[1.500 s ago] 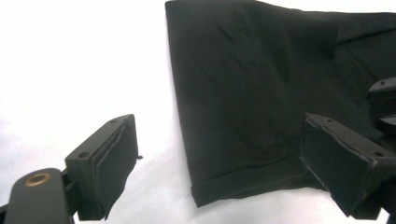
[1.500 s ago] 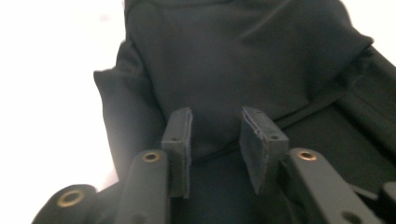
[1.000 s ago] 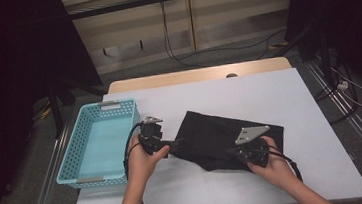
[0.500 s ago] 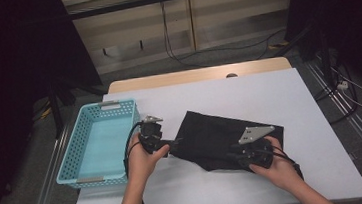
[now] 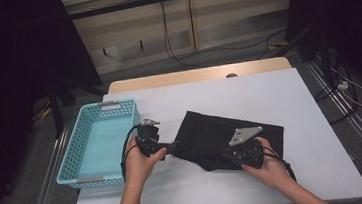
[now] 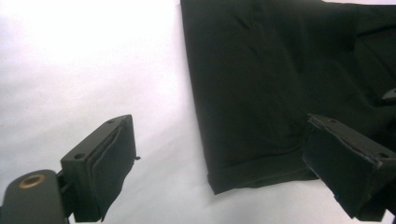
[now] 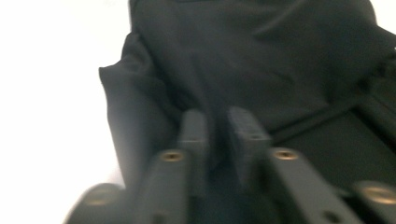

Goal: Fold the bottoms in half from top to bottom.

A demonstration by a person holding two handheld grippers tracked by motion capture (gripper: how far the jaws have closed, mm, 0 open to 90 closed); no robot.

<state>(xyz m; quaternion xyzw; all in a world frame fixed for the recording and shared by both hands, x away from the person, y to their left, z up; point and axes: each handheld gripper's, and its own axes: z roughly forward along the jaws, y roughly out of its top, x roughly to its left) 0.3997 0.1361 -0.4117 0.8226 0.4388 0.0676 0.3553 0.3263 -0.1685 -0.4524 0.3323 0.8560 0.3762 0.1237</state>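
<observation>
left gripper (image 6: 219,154) fingers spread wide, right gripper (image 7: 217,135) fingers just closing together

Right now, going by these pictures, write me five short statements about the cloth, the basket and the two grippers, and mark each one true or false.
1. The black cloth lies on the white table. True.
2. The blue basket holds the cloth. False: nothing lies in the basket, and the cloth lies to its right.
3. The left gripper has its jaws wide apart around the cloth's hemmed corner. True.
4. The right gripper is wide open. False: its jaws have just been closing and now pinch a fold of cloth.
5. The basket stands at the table's right edge. False: it stands at the left edge.
</observation>
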